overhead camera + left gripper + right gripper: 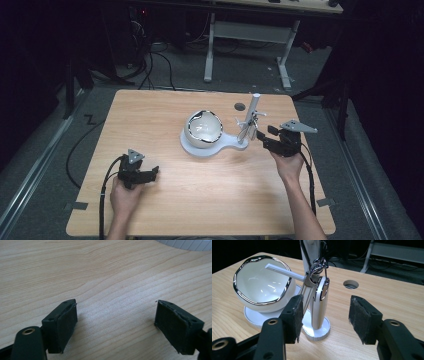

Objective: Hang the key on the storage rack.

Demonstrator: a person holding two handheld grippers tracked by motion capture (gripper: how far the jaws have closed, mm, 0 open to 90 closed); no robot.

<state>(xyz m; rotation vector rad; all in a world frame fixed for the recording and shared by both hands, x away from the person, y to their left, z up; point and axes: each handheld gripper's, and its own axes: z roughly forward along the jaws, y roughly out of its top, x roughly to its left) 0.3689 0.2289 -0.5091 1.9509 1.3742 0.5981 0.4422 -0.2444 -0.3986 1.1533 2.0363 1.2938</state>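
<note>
Stand [216,145] white, mid-table, bowl [203,128] tilted on base, keys [318,277] hung from post hook for easy reach. Right gripper [261,137] just beside post, jaws apart, aimed at keys, probably for grab. Left gripper [156,171] parked well apart from stand, jaws apart, empty

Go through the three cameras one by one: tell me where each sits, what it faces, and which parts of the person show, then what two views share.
High view: above the person's side, looking forward and down on the table; both forearms, left claw and right claw show.
Left gripper view: on the left claw, facing bare wood; its open jaws show.
Right gripper view: on the right claw, facing the white stand and bowl; open jaws show.
Shared: high and right gripper views both show the stand and bowl.
</note>
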